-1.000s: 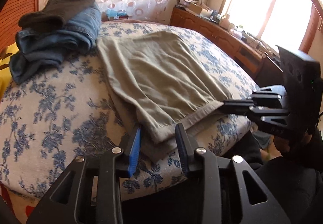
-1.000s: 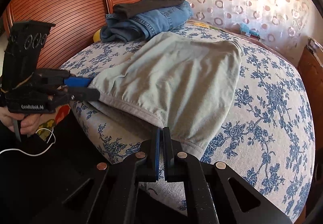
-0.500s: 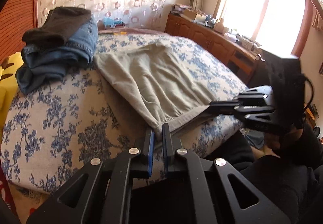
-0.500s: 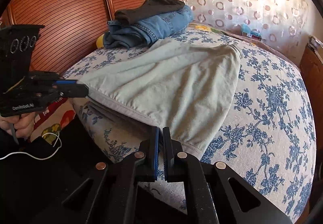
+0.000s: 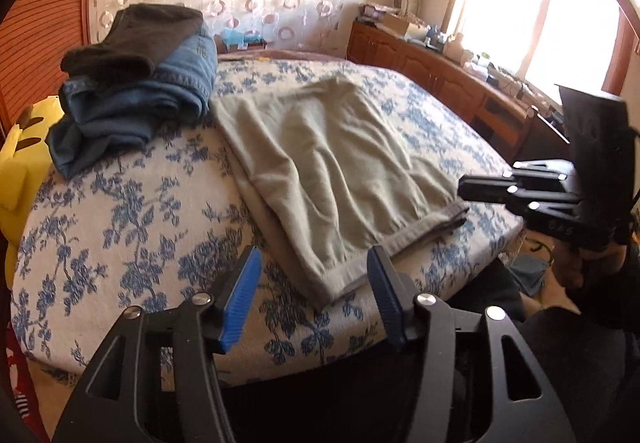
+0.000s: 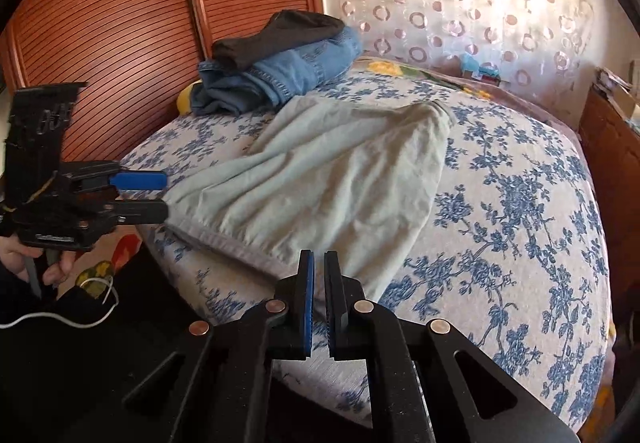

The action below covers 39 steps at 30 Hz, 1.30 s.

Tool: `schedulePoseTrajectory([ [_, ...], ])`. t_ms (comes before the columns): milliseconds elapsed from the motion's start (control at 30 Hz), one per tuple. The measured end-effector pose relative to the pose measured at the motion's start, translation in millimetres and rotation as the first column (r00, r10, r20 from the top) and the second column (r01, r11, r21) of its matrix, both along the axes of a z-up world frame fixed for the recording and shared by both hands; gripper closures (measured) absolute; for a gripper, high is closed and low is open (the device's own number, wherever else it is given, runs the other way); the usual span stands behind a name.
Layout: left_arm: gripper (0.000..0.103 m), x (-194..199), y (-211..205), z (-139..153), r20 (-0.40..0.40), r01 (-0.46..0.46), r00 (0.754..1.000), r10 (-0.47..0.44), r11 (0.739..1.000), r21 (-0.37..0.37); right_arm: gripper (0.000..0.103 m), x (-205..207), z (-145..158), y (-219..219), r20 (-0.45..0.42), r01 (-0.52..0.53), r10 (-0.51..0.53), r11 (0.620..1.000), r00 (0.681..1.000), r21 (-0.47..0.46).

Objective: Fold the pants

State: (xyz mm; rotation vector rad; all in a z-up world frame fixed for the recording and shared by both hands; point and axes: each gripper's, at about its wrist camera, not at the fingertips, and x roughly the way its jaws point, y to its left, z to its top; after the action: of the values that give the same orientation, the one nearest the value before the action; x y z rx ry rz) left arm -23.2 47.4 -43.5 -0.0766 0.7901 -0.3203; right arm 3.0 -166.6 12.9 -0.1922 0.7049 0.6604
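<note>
Step in hand, judged: between folds, regrasp pending. Olive pants (image 5: 332,179) folded flat near front edge of bed (image 5: 132,211), waistband corner just ahead of left claw (image 5: 314,295), spread wide, holding nothing. Right claw (image 6: 319,293) nearly closed, apparently empty. Next: pinch both near corners, carry toward far edge. Obstacle: stacked jeans (image 5: 136,99) touching pants' far corner

Folded grey-green pants (image 5: 328,179) on bed

Soft matt grey-green cloth pants (image 5: 332,179) | woven blue-floral fabric bedspread (image 6: 520,211) | blue denim jeans (image 6: 288,71) | glossy ribbed reddish wooden doors (image 6: 120,27)
</note>
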Motion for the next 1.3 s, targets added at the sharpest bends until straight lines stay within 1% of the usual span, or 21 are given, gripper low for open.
schedulePoseTrajectory([
  [133, 0.046, 9, -1, 7, 0.023, -0.017, 1.000, 0.017, 1.000, -0.015, 0.098, 8, -10, 2, -0.010, 0.039, -0.040, 0.999, 0.999, -0.009],
  [267, 0.046, 24, -7, 5, 0.023, -0.021, 1.000, 0.021, 1.000, 0.013, 0.098, 10, -23, 3, -0.034, 0.064, -0.066, 0.997, 0.997, -0.042],
  [367, 0.046, 34, -8, -3, 0.002, -0.032, 0.999, 0.032, 0.999, 0.037, 0.097, 8, -26, -1, -0.036, 0.076, -0.077, 0.996, 0.996, -0.036],
  [467, 0.046, 39, -6, -12, -0.024, -0.050, 0.998, 0.051, 0.998, 0.049, 0.093, 8, -25, -5, -0.036, 0.089, -0.090, 0.996, 0.995, -0.026],
  [567, 0.046, 39, -3, -21, -0.051, -0.064, 0.996, 0.067, 0.997, 0.049, 0.082, 7, -24, -7, -0.027, 0.112, -0.112, 0.993, 0.993, -0.032],
  [600, 0.046, 39, -2, -24, -0.058, -0.067, 0.996, 0.070, 0.996, 0.053, 0.076, 7, -24, -7, -0.024, 0.124, -0.125, 0.992, 0.992, -0.035],
  [633, 0.046, 38, -2, -25, -0.062, -0.068, 0.996, 0.072, 0.996, 0.057, 0.074, 7, -23, -11, -0.026, 0.132, -0.133, 0.991, 0.991, -0.029],
  [767, 0.046, 33, -1, -29, -0.052, -0.065, 0.996, 0.068, 0.996, 0.061, 0.073, 6, -21, -17, -0.054, 0.127, -0.126, 0.992, 0.991, 0.015],
  [967, 0.046, 31, -4, -31, -0.032, -0.067, 0.997, 0.069, 0.995, 0.076, 0.072, 9, -26, -13, -0.059, 0.125, -0.124, 0.992, 0.991, 0.008],
  [1033, 0.045, 29, -6, -32, -0.019, -0.068, 0.997, 0.070, 0.994, 0.084, 0.068, 9, -26, -13, -0.057, 0.135, -0.135, 0.991, 0.989, 0.010],
  [1100, 0.044, 26, -8, -32, -0.009, -0.069, 0.997, 0.070, 0.993, 0.093, 0.064, 9, -27, -14, -0.057, 0.147, -0.146, 0.989, 0.988, 0.012],
  [1167, 0.038, 25, -11, -33, 0.001, -0.063, 0.998, 0.063, 0.993, 0.101, 0.061, 9, -27, -16, -0.058, 0.155, -0.153, 0.988, 0.986, 0.017],
  [1300, 0.031, 26, -17, -35, 0.010, -0.056, 0.998, 0.056, 0.991, 0.120, 0.058, 8, -27, -17, -0.058, 0.162, -0.160, 0.987, 0.985, 0.021],
])
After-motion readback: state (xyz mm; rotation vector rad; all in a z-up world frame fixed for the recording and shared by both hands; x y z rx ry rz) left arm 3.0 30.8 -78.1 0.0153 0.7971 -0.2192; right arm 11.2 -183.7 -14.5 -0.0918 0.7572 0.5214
